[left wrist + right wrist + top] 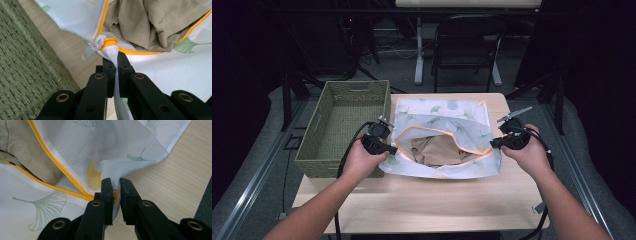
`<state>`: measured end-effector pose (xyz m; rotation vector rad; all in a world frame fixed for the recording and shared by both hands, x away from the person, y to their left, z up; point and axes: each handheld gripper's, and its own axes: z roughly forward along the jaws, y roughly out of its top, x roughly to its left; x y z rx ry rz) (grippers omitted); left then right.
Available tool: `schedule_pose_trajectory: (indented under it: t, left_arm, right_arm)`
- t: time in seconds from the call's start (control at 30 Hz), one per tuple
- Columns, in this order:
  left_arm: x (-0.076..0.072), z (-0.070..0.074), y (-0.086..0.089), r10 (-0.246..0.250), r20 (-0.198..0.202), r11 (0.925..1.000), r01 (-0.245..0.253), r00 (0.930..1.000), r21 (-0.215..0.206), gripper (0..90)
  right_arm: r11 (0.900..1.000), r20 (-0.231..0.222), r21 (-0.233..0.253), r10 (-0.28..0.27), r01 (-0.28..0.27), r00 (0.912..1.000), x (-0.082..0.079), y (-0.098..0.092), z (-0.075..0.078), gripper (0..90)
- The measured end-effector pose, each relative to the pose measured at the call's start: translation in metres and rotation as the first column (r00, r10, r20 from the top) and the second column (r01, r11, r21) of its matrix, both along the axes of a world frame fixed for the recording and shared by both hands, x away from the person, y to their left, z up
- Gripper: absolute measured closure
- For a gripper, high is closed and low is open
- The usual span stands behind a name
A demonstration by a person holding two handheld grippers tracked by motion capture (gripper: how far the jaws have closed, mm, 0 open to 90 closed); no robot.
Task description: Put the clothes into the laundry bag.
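A white mesh bag [447, 135] printed with green and yellow leaves lies in the middle of the pale wooden table [422, 200], its orange zip [432, 132] undone so the mouth gapes toward the person. Inside it sits a bundle of beige cloth [437, 150], crumpled and partly covered by the upper flap. The left gripper [388, 148] holds the bag at the left end of the mouth; in the left gripper view its jaws are pressed together on a strip of white fabric [112, 60] just below the white zip pull [93, 47], which hangs off to one side (the orange end of the zip bunches right above the jaw tips). The right gripper [496, 143] has the opposite end of the mouth, near the bag's right edge; in the right gripper view its jaws pinch a fold of the mesh with a bit of orange zip tape [115, 196] showing between them, and a narrow gap stays between the tips. Both hands, left hand [362, 160] and right hand [529, 155], rest low at the table's level, well apart, with the bag stretched between them. A green woven basket [324, 125] stands at the table's left side, touching or just beside the bag's left edge. Behind the table, a dark folding chair [467, 45] stands on the floor.
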<state>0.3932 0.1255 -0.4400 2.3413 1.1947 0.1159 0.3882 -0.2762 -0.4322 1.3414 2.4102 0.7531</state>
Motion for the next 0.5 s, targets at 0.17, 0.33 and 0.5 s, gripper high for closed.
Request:
schedule_pose_trajectory:
  t: [0.17,0.33,0.5]
  left_arm:
    - [0.006,0.005,0.001,0.003,-0.005,1.0000,-0.003,1.0000,0.001,88.3]
    - [0.012,0.012,0.003,0.012,-0.005,0.9999,-0.012,0.9999,0.005,88.3]
    - [0.015,0.016,0.004,0.012,-0.005,0.9999,-0.012,0.9999,0.007,88.3]
  right_arm:
    - [1.000,0.001,-0.022,0.006,-0.006,1.0000,0.005,0.001,0.004,81.9]
    - [1.000,0.010,-0.028,0.002,-0.002,0.9999,0.009,0.003,0.010,82.0]
    - [1.000,0.015,-0.024,0.003,-0.002,0.9999,0.014,0.003,0.017,82.0]
